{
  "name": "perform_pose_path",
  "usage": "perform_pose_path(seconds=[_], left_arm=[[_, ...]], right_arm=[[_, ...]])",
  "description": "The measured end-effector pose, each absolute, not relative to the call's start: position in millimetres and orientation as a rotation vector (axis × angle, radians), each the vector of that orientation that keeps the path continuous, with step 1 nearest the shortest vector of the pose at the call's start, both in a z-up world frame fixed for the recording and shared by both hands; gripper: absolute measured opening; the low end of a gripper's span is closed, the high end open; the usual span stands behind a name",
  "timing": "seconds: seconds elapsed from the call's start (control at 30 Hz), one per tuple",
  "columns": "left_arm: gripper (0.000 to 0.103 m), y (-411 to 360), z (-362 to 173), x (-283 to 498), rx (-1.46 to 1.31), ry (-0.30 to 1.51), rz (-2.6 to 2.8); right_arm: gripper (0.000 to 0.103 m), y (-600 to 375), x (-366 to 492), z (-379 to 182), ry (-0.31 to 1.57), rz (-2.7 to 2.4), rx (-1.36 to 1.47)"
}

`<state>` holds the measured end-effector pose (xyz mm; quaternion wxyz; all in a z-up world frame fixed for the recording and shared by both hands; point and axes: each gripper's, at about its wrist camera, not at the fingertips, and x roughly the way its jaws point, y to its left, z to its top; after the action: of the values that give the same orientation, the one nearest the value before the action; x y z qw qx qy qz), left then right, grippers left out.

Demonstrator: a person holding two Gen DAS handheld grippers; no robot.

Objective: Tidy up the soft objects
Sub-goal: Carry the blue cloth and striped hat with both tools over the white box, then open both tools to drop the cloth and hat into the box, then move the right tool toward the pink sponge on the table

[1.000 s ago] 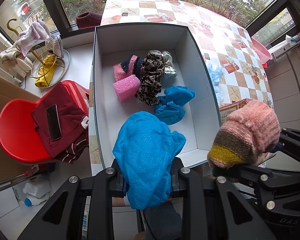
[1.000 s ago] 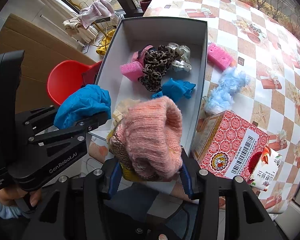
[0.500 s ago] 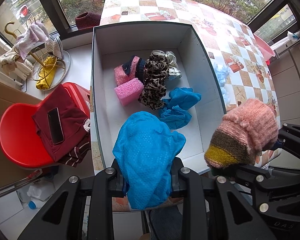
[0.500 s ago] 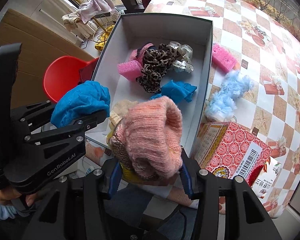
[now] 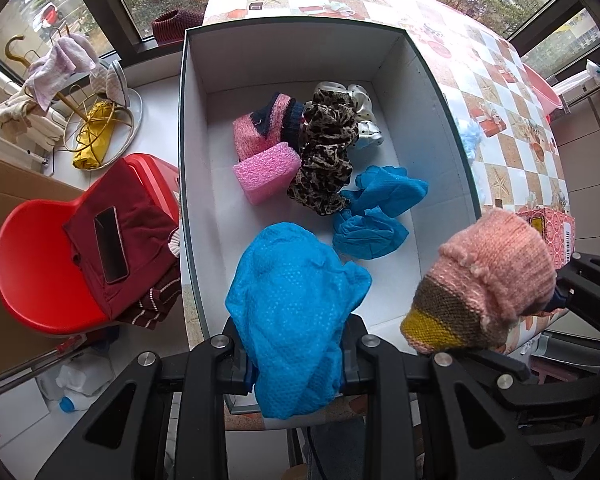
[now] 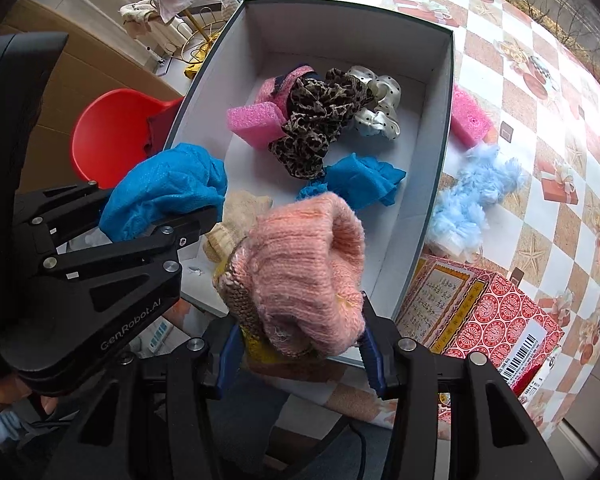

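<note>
My left gripper (image 5: 294, 354) is shut on a bright blue mesh cloth (image 5: 296, 312) and hangs over the near end of the white box (image 5: 192, 168). Beside it, my right gripper (image 6: 300, 354) is shut on a pink knitted item with brown and yellow bands (image 6: 304, 272), above the box's near right corner. Inside the box lie a pink sponge (image 5: 266, 176), a pink and navy knit piece (image 5: 266, 124), a leopard scrunchie (image 5: 326, 152), a dotted white scrunchie (image 5: 364, 120) and another blue cloth (image 5: 374, 212). A beige knit piece (image 6: 236, 224) shows below the pink knit.
On the checked tablecloth (image 6: 540, 80) right of the box lie a second pink sponge (image 6: 470, 118), a light blue fluffy item (image 6: 472, 200) and a red patterned carton (image 6: 492, 312). A red chair (image 5: 40, 256) with a maroon garment and a phone (image 5: 110, 244) stands left of the box.
Both grippers have sunk toward the box with their loads, so the box and its contents look larger. Both grips are unchanged.
</note>
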<state>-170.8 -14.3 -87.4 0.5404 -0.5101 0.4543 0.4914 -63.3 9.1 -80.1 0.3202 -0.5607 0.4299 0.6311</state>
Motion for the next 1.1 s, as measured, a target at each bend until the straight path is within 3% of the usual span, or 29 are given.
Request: perform_pose_path(seconds=[0.57, 0.67, 0.7, 0.77, 0.8, 0.83, 0.97, 1.03, 1.1], left_arm=[[0.034, -19, -87, -166, -1.197, 1.089, 1.16], [0.047, -21, -87, -168, -1.195, 1.09, 1.166], [0.057, -21, -87, -169, -1.196, 1.09, 1.174], [0.071, -23, -87, -174, -1.21, 1.082, 1.185], [0.077, -23, -88, -177, -1.224, 1.074, 1.182], [0.079, -24, -86, -180, -1.238, 1.048, 1.172], [0.086, -24, -78, -185, -1.246, 1.002, 1.185], [0.098, -22, -74, -187, -1.262, 0.97, 1.181], [0.103, -19, -70, -190, -1.297, 0.924, 1.166]], right_arm=[[0.051, 7, -61, -79, 1.14, 1.65, -1.461], [0.054, 7, -61, -79, 1.146, 1.652, -1.461], [0.056, 7, -60, -80, 1.147, 1.649, -1.468], [0.064, 8, -59, -80, 1.15, 1.649, -1.476], [0.073, 8, -57, -79, 1.146, 1.65, -1.474], [0.08, 9, -56, -77, 1.145, 1.654, -1.468], [0.082, 14, -48, -62, 1.159, 1.67, -1.409], [0.101, 19, -43, -53, 1.167, 1.675, -1.377], [0.102, 23, -33, -37, 1.174, 1.687, -1.321]])
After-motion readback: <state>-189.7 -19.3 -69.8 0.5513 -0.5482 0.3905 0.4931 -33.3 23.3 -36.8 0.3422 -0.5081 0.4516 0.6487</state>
